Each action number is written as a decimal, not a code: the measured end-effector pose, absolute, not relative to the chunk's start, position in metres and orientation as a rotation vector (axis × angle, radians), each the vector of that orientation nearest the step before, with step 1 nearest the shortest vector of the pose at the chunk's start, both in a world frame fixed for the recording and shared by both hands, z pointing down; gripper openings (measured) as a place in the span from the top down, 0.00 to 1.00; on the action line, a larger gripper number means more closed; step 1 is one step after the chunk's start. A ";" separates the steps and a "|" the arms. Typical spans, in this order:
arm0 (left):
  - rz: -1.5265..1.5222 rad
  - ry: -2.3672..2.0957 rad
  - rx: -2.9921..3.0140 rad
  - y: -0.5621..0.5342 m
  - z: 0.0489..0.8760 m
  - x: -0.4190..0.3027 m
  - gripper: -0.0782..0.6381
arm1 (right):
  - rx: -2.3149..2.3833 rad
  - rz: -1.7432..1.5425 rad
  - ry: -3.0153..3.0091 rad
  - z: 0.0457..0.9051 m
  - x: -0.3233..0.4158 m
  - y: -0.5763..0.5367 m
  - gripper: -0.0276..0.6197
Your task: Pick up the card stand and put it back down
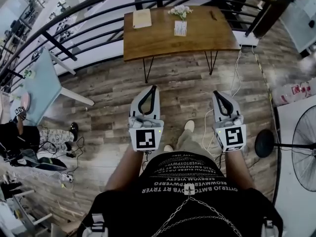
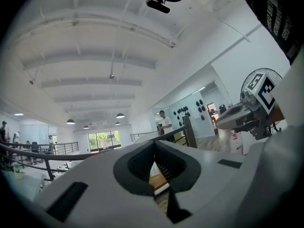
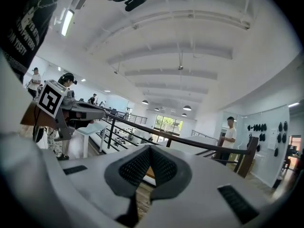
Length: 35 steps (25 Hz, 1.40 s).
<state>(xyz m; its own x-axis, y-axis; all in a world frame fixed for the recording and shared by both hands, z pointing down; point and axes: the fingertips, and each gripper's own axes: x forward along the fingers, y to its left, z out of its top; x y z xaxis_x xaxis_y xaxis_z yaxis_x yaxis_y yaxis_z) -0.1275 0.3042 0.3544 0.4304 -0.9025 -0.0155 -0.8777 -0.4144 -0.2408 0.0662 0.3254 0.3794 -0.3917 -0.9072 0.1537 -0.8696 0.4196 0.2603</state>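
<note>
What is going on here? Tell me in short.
A person stands on the wood-plank floor with a grey two-jaw gripper in each hand. The left gripper and the right gripper both have their jaws together and hold nothing. The white card stand sits untouched on the brown wooden table ahead, near a small bunch of pale flowers. Neither gripper has reached it yet.

Wood desk (image 1: 163,41) on plank floor (image 1: 113,88). On it: card stand (image 1: 180,28) mid, flowers (image 1: 180,10) just behind, tan pad (image 1: 142,18) at far-left corner.
</note>
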 end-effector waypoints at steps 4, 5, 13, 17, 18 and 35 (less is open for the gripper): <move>-0.193 1.577 -2.470 0.282 0.360 -0.121 0.85 | 1.533 -0.163 -2.424 0.387 0.073 0.298 0.94; -0.203 1.585 -2.469 0.276 0.362 -0.120 0.85 | 1.528 -0.160 -2.431 0.389 0.074 0.291 0.94; -0.268 1.609 -2.471 0.228 0.375 -0.102 0.85 | 1.495 -0.129 -2.451 0.398 0.088 0.238 0.94; -0.294 1.621 -2.472 0.207 0.377 -0.091 0.85 | 1.490 -0.112 -2.457 0.400 0.099 0.216 0.94; -0.299 1.619 -2.470 0.202 0.377 -0.087 0.85 | 1.490 -0.109 -2.458 0.399 0.103 0.211 0.94; -0.327 1.717 -2.417 0.130 0.365 -0.034 0.85 | 1.382 -0.146 -2.561 0.388 0.140 0.130 0.94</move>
<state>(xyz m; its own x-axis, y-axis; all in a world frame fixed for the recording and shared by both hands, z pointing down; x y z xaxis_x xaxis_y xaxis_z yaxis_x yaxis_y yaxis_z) -0.0344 0.1305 0.3655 0.3175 -0.9444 0.0852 -0.9098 -0.3287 -0.2535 0.1401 0.1300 0.3879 -0.5302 -0.8342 0.1518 -0.8115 0.5511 0.1941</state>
